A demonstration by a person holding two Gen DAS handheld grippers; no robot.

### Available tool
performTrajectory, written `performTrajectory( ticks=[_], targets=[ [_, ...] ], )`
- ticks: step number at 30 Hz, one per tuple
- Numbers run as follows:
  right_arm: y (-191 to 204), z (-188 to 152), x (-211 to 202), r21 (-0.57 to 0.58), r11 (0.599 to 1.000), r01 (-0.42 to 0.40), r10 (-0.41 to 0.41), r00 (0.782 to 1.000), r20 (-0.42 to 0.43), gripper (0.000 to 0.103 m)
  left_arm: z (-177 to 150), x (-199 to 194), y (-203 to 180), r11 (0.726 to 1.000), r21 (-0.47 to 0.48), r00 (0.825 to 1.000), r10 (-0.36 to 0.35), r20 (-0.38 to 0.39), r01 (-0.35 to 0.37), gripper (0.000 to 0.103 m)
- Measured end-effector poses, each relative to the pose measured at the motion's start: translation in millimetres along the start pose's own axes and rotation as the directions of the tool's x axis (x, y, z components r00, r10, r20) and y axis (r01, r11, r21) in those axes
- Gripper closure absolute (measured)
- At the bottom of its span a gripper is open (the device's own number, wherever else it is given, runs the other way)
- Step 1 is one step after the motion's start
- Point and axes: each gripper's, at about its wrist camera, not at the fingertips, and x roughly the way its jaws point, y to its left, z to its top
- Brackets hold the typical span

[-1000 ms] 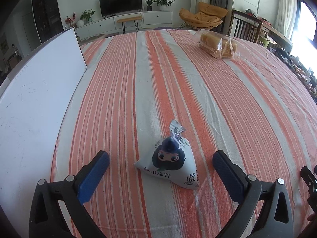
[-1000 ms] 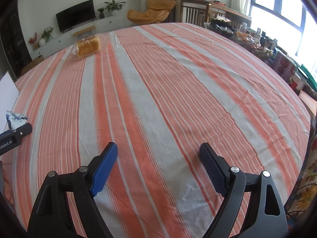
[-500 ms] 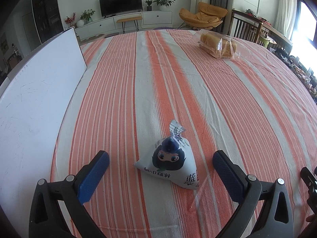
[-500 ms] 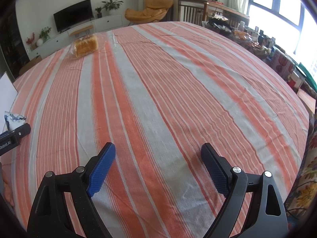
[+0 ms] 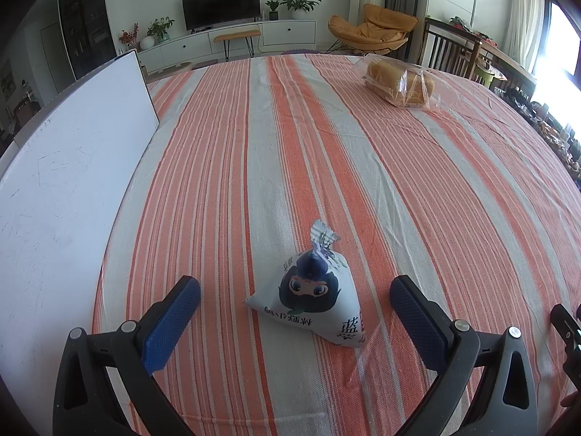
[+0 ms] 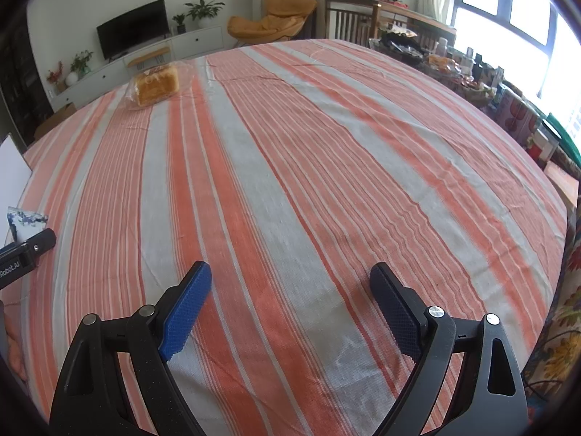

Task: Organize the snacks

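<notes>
A small white pyramid-shaped snack bag (image 5: 312,298) with a cartoon face stands on the striped tablecloth. My left gripper (image 5: 295,290) is open, and the bag sits between its blue pads without touching either. A clear bag of bread (image 5: 399,81) lies far back on the right; the right wrist view shows the same bread bag (image 6: 156,85) at the far left. My right gripper (image 6: 290,278) is open over bare cloth with nothing between its fingers. The snack bag's crimped top (image 6: 25,218) peeks in at that view's left edge.
A white board (image 5: 61,181) lies along the table's left side. The orange and grey striped cloth (image 6: 290,145) covers the whole table. Chairs and a cluttered side table (image 6: 454,61) stand beyond the far right edge.
The right gripper has risen and tilted slightly, so the bread and far edge sit lower in its view. The left gripper and the snack bag have not moved.
</notes>
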Motion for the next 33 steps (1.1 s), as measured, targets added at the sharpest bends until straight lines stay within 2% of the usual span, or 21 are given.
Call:
performTrajectory(
  ticks=[27,30,33],
  targets=[
    [-1,3,1,0.002,1.0,-0.002,0.003,1.0,-0.014,0.011,0,0,0,1.0,0.0,1.0,0.0,0.0,0.0,0.0],
    [3,17,3,-0.026,0.999,-0.019,0.018,0.999,-0.032,0.013,0,0,0,1.0,0.001,1.0,0.0,0.0,0.0,0.0],
    [22,57,1,-0.097,0.994,-0.055,0.057,0.998,0.027,0.013,0,0,0,1.0,-0.003,1.0,0.002,0.0,-0.002,0.0]
  ],
)
